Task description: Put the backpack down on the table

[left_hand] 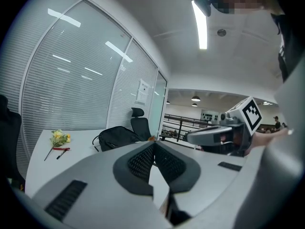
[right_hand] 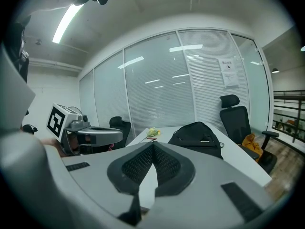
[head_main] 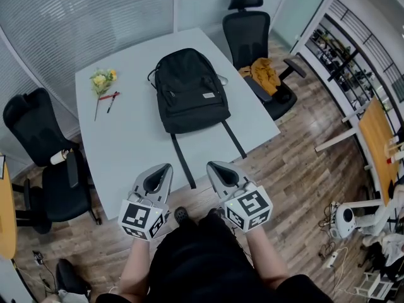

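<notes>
A: What did the person wear?
B: A black top (head_main: pixel 196 264) and a dark shoe (head_main: pixel 182 214); the forearms were uncovered.
A: And the 2 tools?
B: The left gripper (head_main: pixel 168 167) and right gripper (head_main: pixel 212 165) had smooth grey shells tapering to a point. The left cube (head_main: pixel 143 218) and right cube (head_main: pixel 251 209) were white with black square markers.
A: Inside the jaws?
B: Black ribbed pads (left_hand: pixel 142 159), with dark slots (right_hand: pixel 240 194) cut in the shells.

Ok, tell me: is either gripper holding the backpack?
No, the backpack lies on the table; left gripper and right gripper are shut and empty.
</notes>
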`<state>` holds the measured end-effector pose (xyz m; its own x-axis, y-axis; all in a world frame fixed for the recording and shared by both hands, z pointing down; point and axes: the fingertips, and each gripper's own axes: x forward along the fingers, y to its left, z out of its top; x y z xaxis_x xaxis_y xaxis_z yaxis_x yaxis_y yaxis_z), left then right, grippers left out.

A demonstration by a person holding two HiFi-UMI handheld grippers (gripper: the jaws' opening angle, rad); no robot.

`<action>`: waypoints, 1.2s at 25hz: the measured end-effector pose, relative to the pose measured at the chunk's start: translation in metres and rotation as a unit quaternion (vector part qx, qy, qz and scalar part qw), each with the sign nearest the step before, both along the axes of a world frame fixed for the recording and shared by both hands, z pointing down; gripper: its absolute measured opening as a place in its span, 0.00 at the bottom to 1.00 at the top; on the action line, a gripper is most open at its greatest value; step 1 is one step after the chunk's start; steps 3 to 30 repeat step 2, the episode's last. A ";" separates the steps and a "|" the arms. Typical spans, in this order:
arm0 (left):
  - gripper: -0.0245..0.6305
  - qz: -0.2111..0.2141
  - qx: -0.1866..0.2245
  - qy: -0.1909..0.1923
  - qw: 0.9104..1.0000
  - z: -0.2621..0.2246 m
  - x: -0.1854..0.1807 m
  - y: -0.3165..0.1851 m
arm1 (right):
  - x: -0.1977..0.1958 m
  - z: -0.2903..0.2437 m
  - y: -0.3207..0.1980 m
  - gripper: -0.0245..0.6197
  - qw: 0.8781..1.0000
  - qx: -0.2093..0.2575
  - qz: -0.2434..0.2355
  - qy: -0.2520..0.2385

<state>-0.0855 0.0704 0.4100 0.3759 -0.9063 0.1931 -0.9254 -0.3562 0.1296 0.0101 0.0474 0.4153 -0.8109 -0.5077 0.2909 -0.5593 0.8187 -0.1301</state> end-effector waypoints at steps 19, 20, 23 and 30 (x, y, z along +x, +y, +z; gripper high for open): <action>0.03 0.000 -0.001 0.001 1.000 0.001 -0.001 0.001 | -0.001 -0.001 0.000 0.05 1.000 -0.001 0.000 -0.001; 0.03 0.000 -0.001 0.001 1.000 0.001 -0.001 0.001 | -0.001 -0.001 0.000 0.05 1.000 -0.001 0.000 -0.001; 0.03 0.000 -0.001 0.001 1.000 0.001 -0.001 0.001 | -0.001 -0.001 0.000 0.05 1.000 -0.001 0.000 -0.001; 0.03 0.000 -0.001 0.001 1.000 0.001 -0.001 0.001 | -0.001 -0.001 0.000 0.05 1.000 -0.001 0.000 -0.001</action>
